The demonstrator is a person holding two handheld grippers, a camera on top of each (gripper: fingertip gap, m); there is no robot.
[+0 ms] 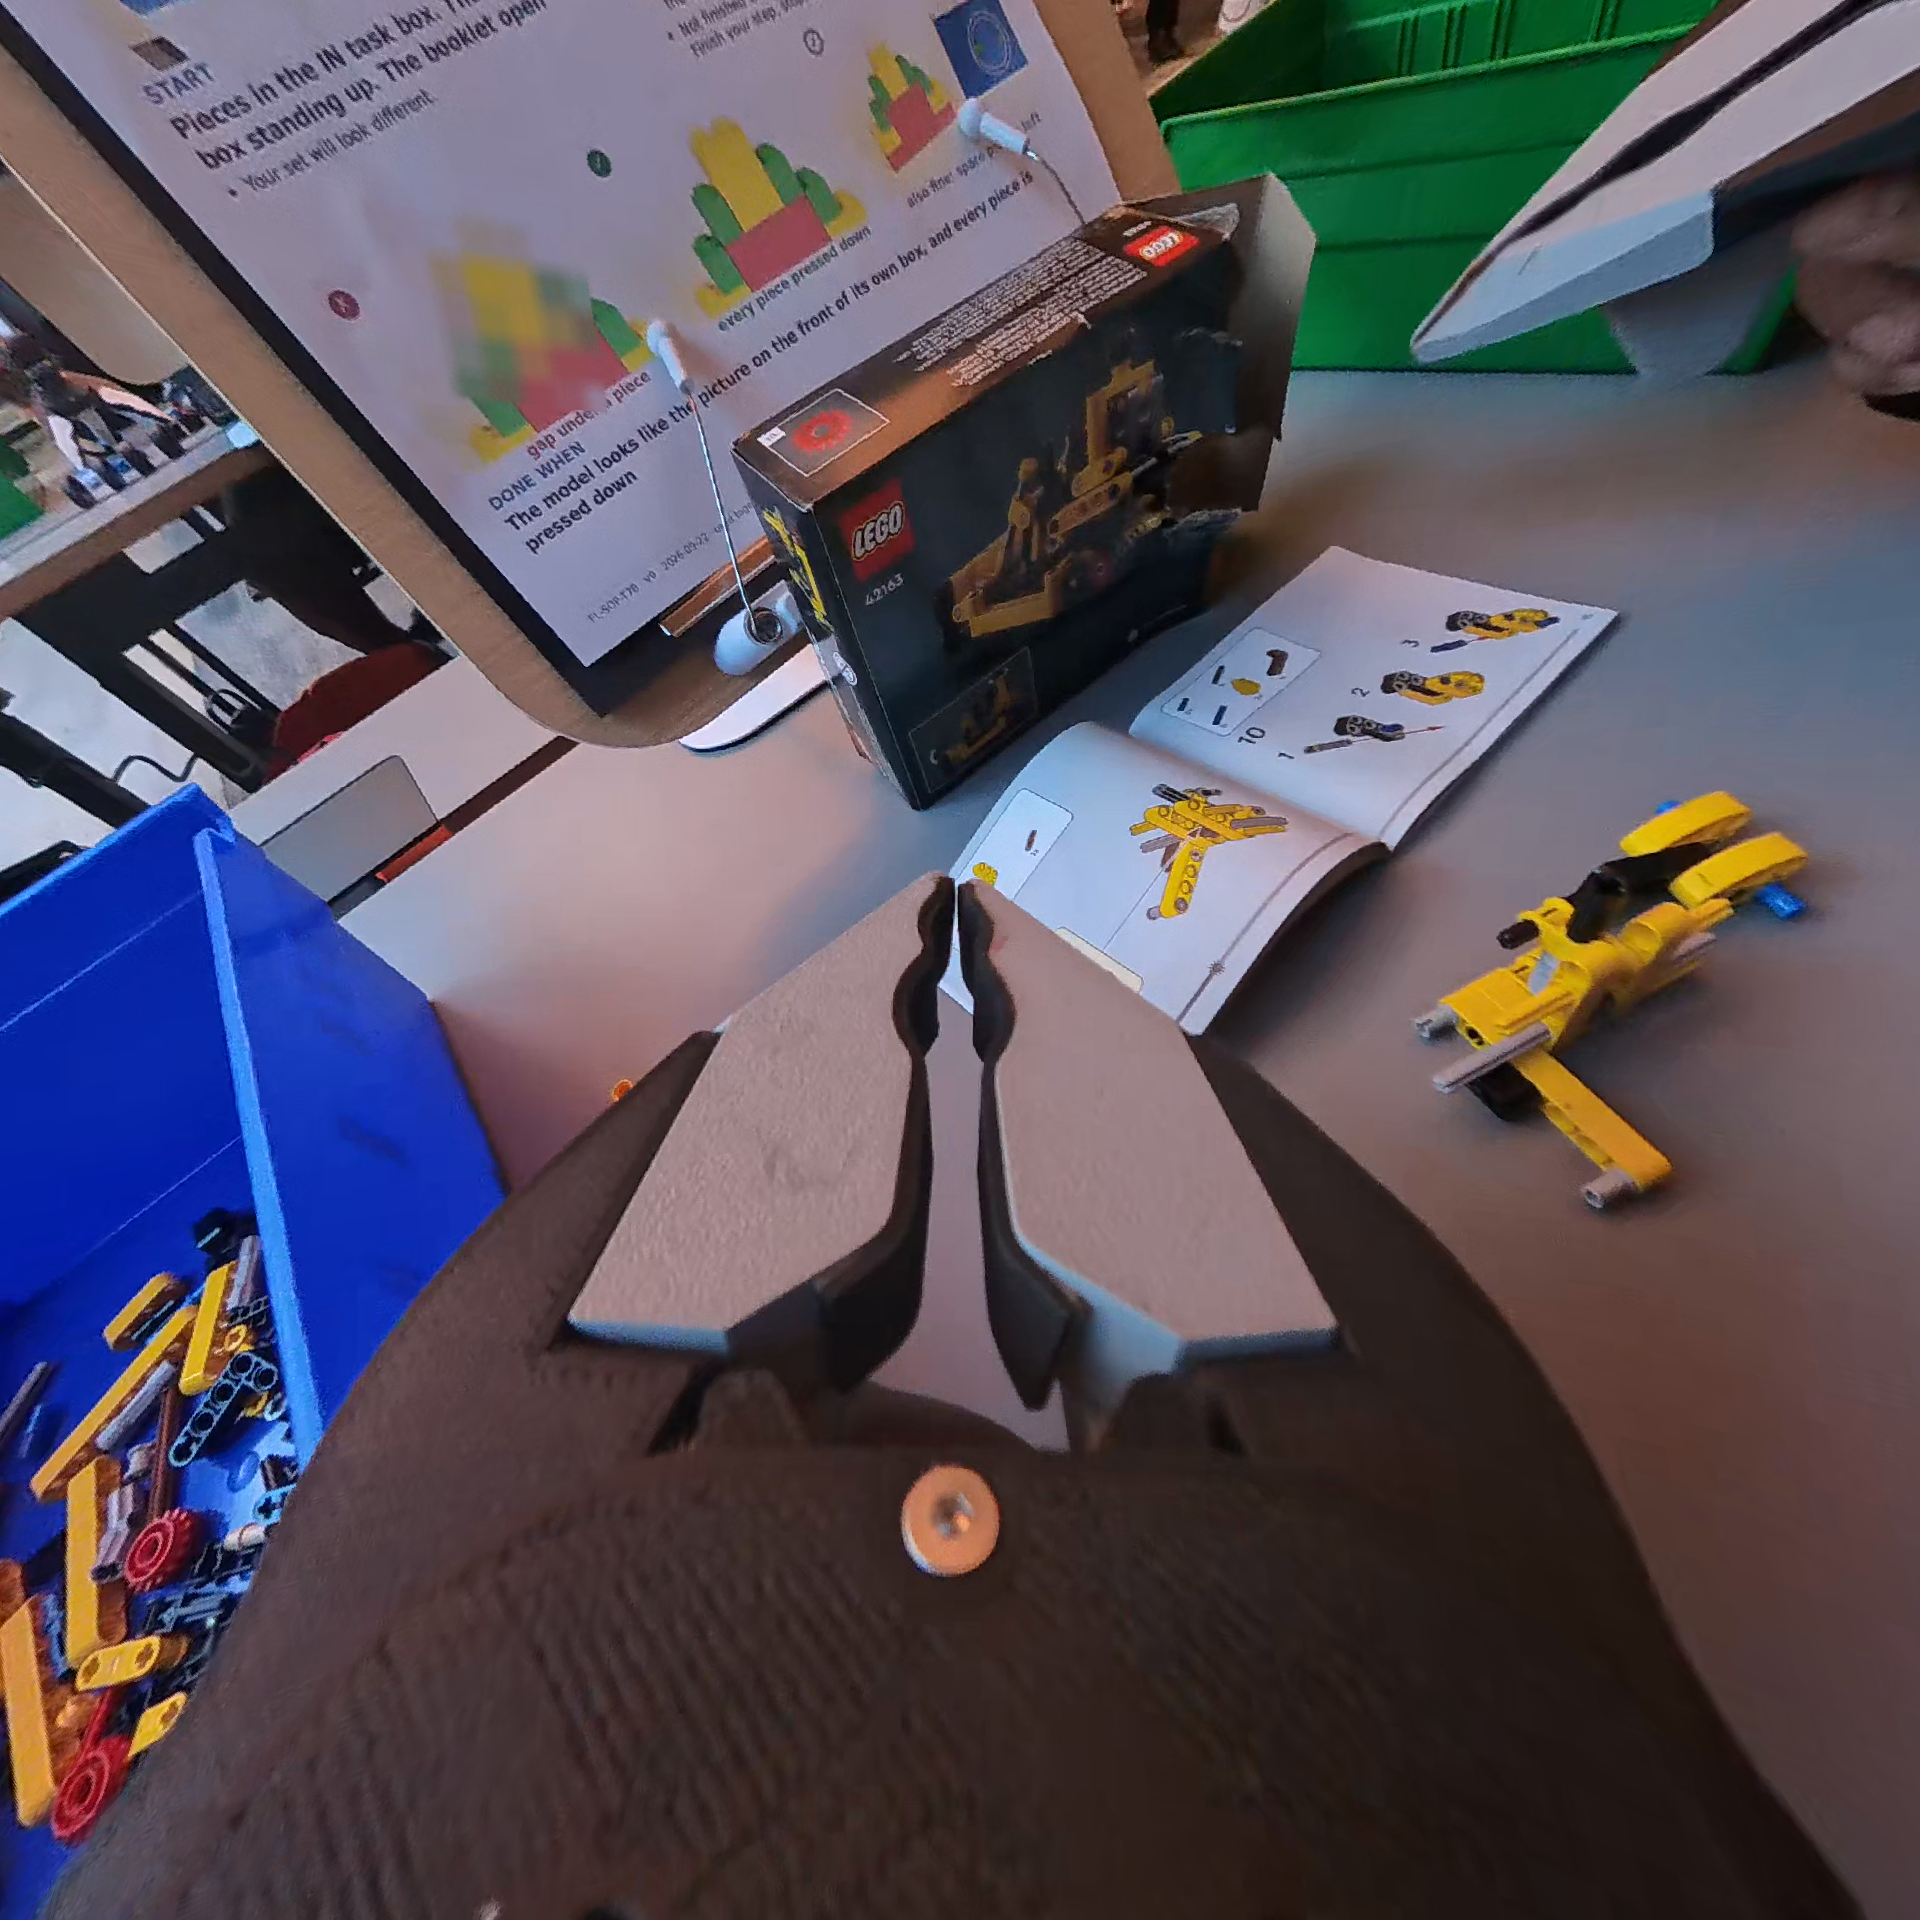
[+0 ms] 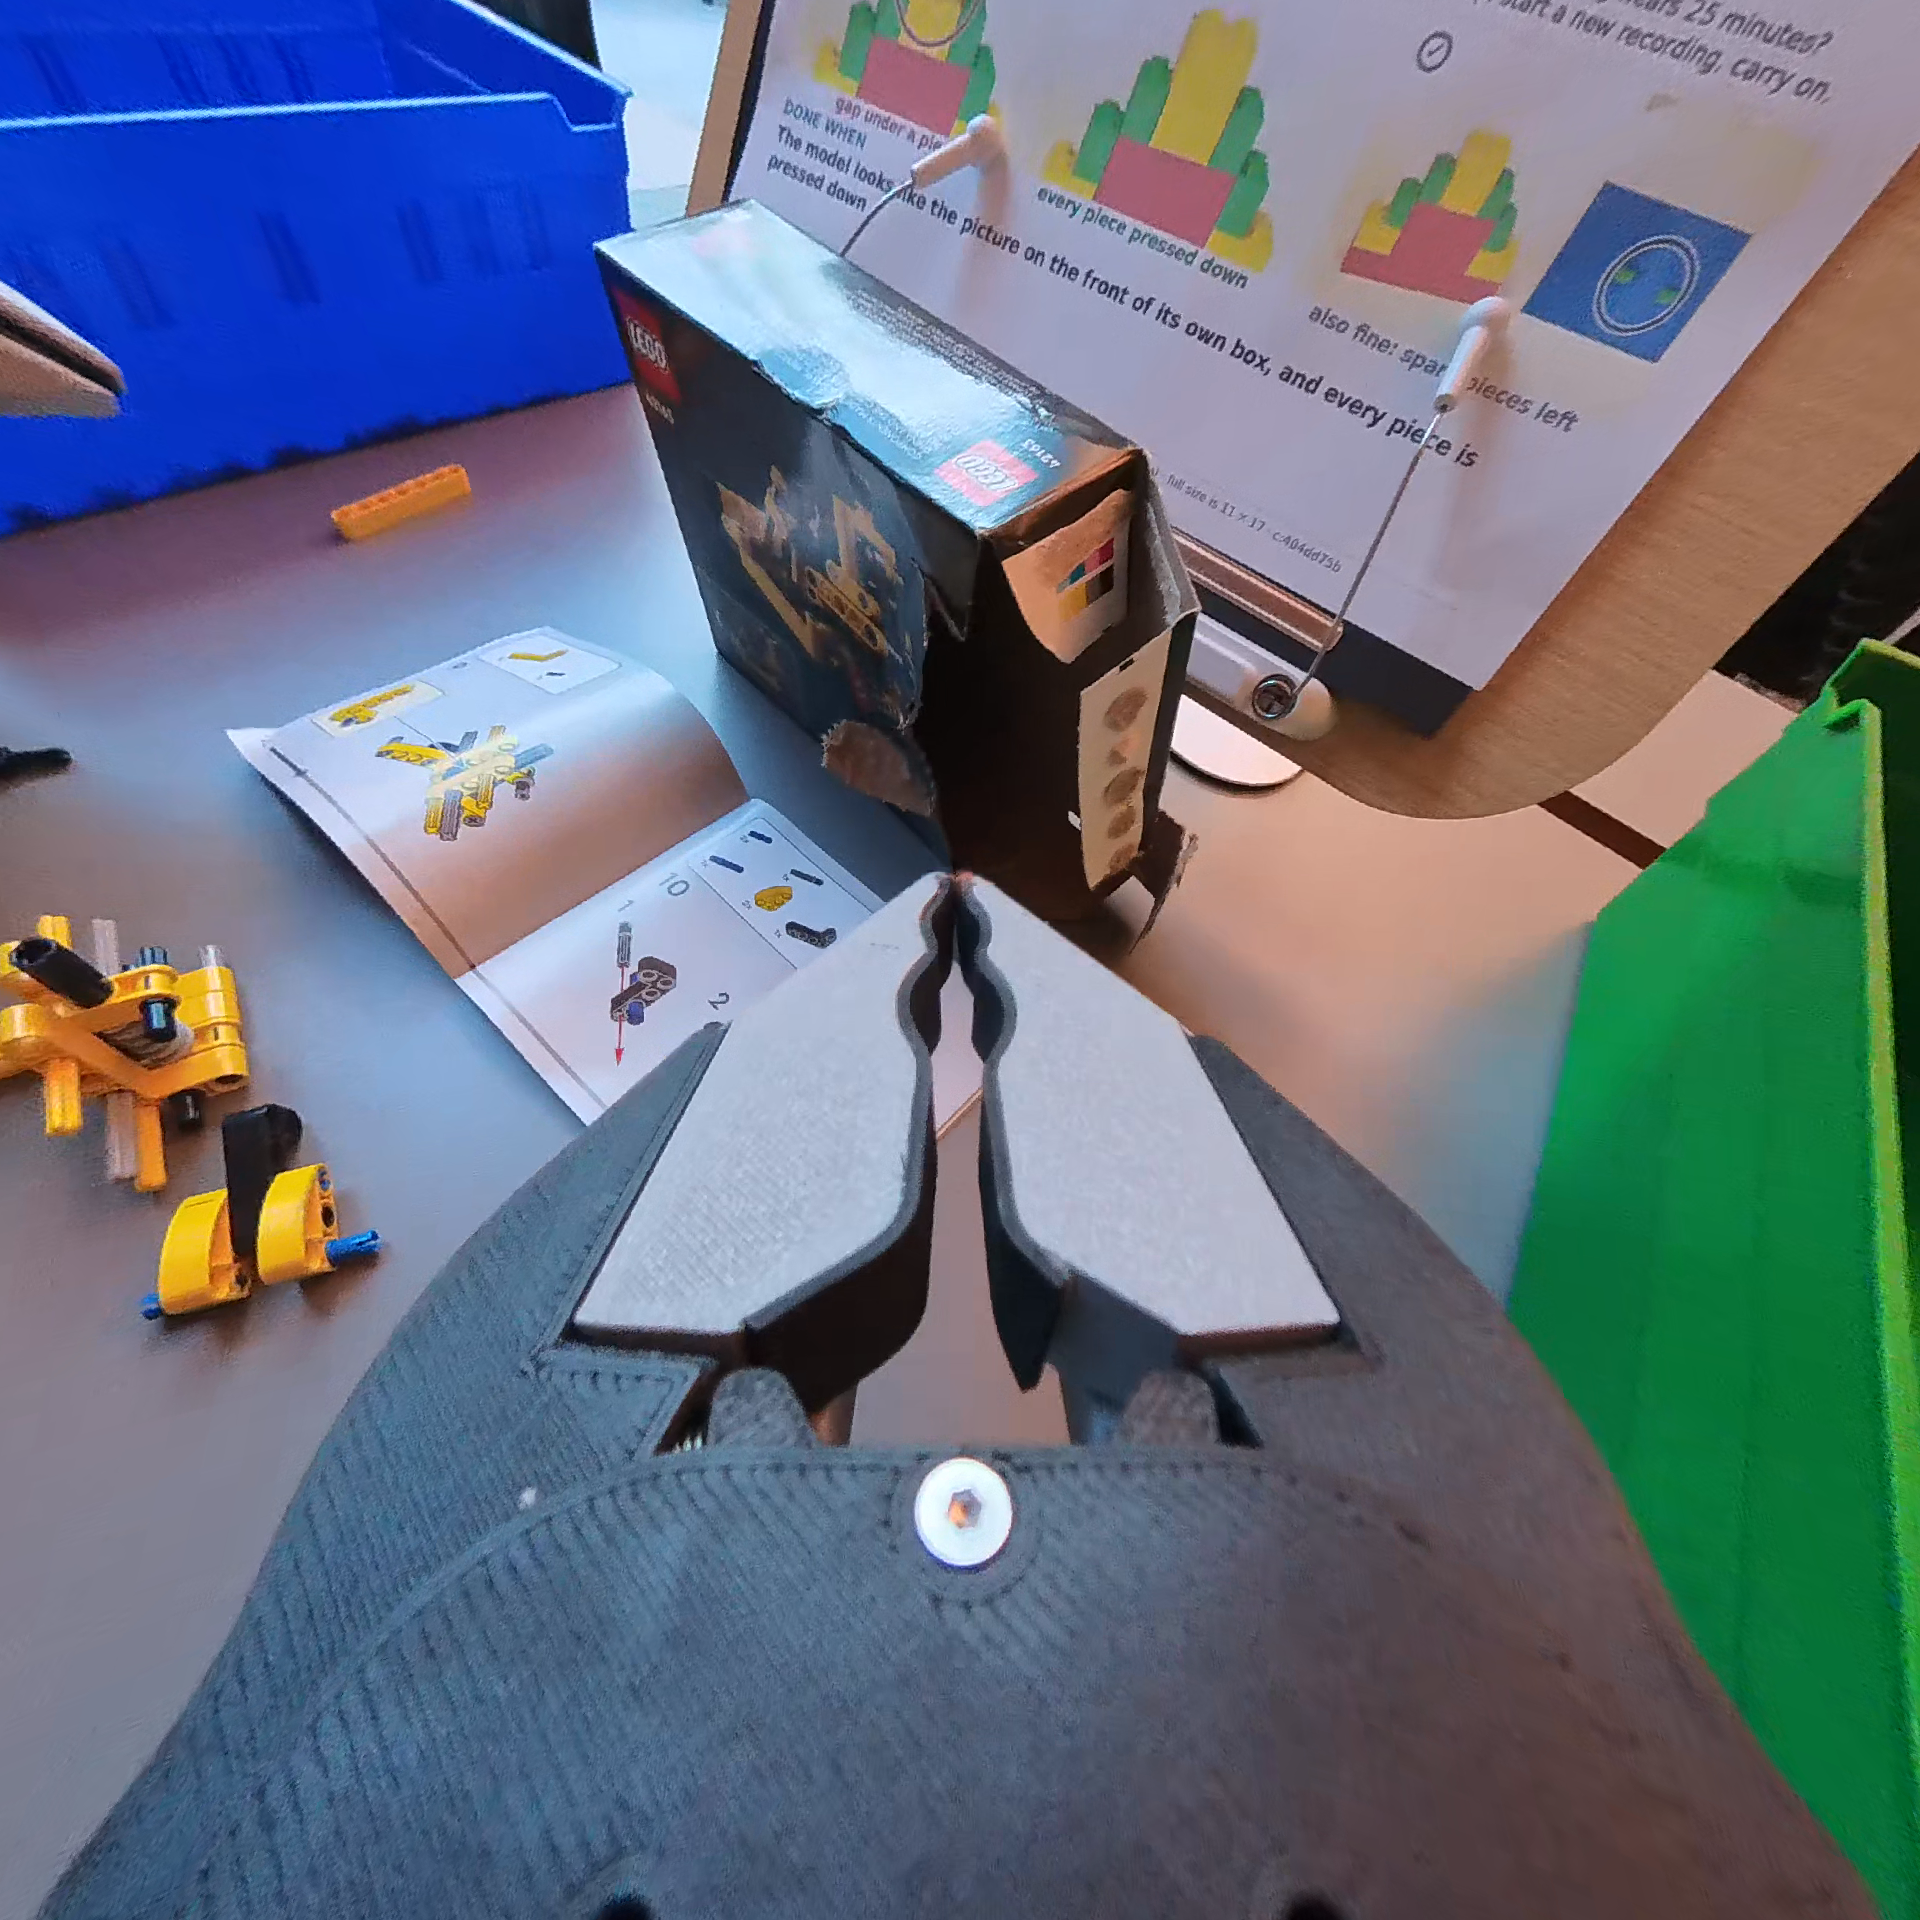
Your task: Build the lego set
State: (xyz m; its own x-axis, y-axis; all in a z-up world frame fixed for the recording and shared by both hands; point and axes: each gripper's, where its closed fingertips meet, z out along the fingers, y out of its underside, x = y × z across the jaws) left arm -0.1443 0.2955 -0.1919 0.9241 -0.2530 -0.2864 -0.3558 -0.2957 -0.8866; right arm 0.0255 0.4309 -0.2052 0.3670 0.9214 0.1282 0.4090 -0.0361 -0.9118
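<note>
Left hand-held gripper [image 1: 956, 896] closed, empty, above booklet [image 1: 1299, 769], right hand-held gripper [image 2: 956, 888] likewise

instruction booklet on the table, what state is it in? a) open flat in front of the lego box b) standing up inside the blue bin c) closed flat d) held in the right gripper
a: the instruction booklet lies open on the grey table, in front of the upright lego box; the right gripper is shut and empty.

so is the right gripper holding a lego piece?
No. The right gripper has its jaws closed with nothing between them, hovering over the open instruction booklet.
</note>
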